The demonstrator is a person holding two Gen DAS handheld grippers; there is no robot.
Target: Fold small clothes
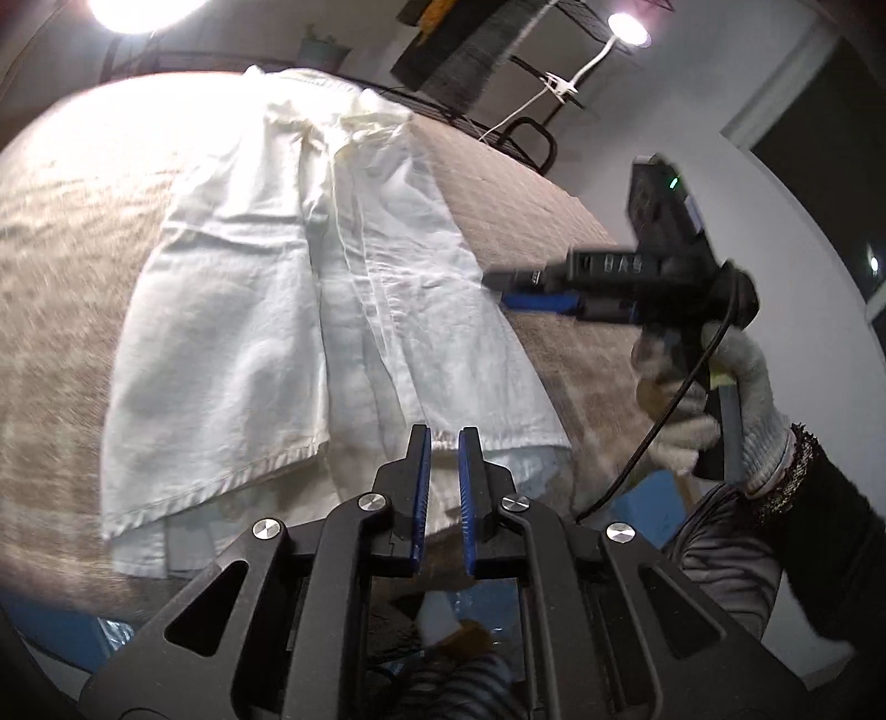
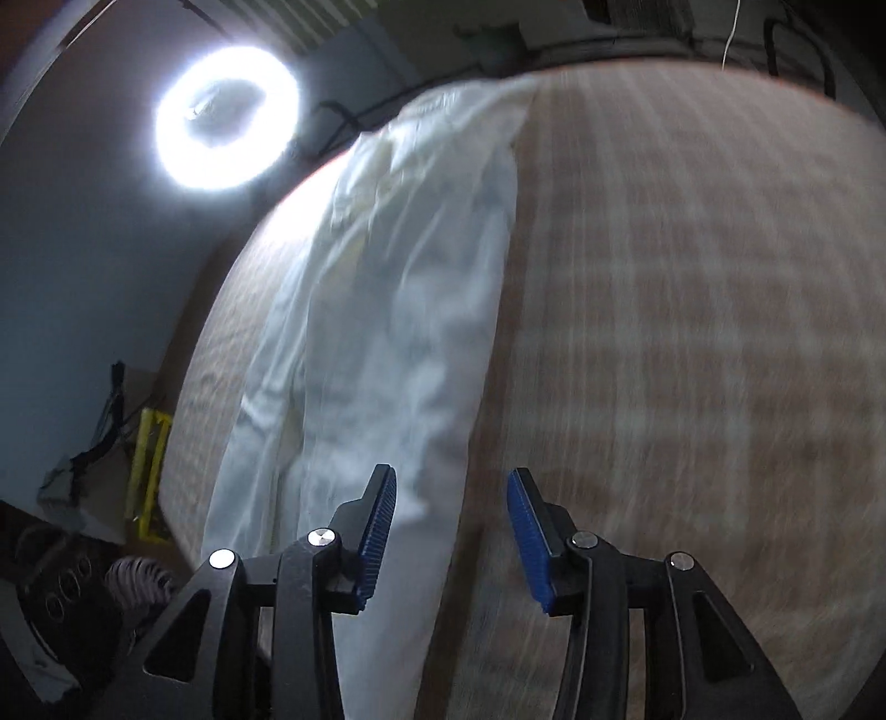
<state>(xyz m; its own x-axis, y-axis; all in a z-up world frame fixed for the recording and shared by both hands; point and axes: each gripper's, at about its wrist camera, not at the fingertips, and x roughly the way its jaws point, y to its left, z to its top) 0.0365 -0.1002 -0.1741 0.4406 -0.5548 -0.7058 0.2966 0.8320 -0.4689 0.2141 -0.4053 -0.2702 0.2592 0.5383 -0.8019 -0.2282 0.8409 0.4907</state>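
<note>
White shorts (image 1: 310, 310) lie flat on the tan checked table (image 1: 61, 266), waistband at the far end, leg hems toward me. My left gripper (image 1: 444, 437) hovers just before the right leg's hem with its blue pads a narrow gap apart and nothing between them. My right gripper (image 1: 501, 282) shows in the left wrist view at the shorts' right edge, held by a gloved hand (image 1: 720, 387). In the right wrist view the right gripper (image 2: 451, 482) is open and empty above the right edge of the shorts (image 2: 387, 310) and the table (image 2: 692, 332).
A bright ring light (image 2: 227, 119) stands beyond the table's far left. Another lamp (image 1: 628, 27) and a wire rack (image 1: 487, 50) stand behind the table. A yellow object (image 2: 147, 471) and clutter lie on the floor at the left.
</note>
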